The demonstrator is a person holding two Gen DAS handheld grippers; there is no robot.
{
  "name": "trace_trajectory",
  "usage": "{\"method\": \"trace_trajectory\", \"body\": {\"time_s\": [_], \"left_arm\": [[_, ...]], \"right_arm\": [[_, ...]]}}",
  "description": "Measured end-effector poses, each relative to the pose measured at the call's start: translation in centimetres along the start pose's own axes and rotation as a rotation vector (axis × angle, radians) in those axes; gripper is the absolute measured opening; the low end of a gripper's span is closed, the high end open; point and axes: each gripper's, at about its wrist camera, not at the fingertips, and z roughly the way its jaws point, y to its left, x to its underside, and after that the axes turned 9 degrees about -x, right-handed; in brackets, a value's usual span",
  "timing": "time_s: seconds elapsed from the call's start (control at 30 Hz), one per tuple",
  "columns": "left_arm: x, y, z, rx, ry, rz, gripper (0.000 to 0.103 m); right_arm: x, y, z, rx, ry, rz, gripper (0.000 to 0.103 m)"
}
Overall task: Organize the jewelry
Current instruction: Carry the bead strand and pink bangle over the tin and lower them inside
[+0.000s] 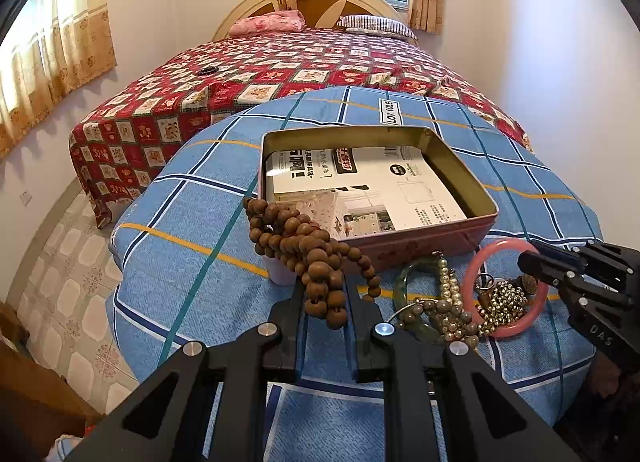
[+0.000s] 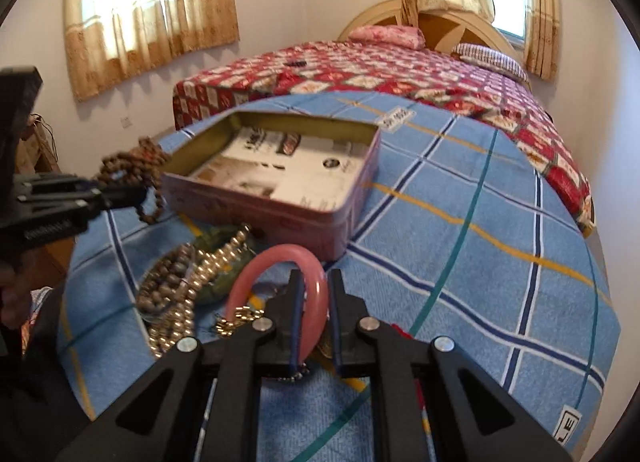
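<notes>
Left claw (image 1: 325, 294): pinching the bunched strand of brown wooden beads (image 1: 304, 246), held just near the tin's near-left corner, probably so it can go over the wall and drop inside.
Right claw (image 2: 316, 302): pressed onto the rim of the pink bangle (image 2: 276, 262), one finger inside the ring and one outside; a grip on the rim suits lifting it clear of the tangle.
Tin (image 1: 486, 198): one, open and lidless, with a printed paper sheet (image 1: 372, 186) lining it; no jewelry is inside yet, so sorting looks barely begun.
Loose pile (image 1: 444, 310): lies on the blue checked surface (image 1: 192, 230) just near the tin, where both claws reach it.
Count: one wooden strand, one pink bangle, one greenish bangle (image 1: 408, 282), a pearl-like strand (image 1: 447, 282), a clump of gold beads (image 1: 505, 300); strands in the tangle cannot be counted exactly.
</notes>
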Motion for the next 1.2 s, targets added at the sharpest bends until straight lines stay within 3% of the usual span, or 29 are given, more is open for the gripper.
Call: {"method": "trace_trajectory", "body": {"time_s": [0.43, 0.7, 1.2], "left_arm": [[-1.3, 0.4, -0.9, -0.015, -0.038, 0.014, 0.015], [-4.3, 0.5, -1.1, -0.003, -0.077, 0.044, 0.015], [-7.7, 0.1, 3.4, -0.030, -0.033, 0.114, 0.015]], "right_arm": [[-2.2, -0.2, -1.3, -0.036, -0.081, 0.024, 0.013], [-4.7, -1.2, -1.3, -0.036, -0.112, 0.030, 0.013], [-9.1, -3.0, 1.8, -0.028, -0.103, 0.043, 0.013]]}}
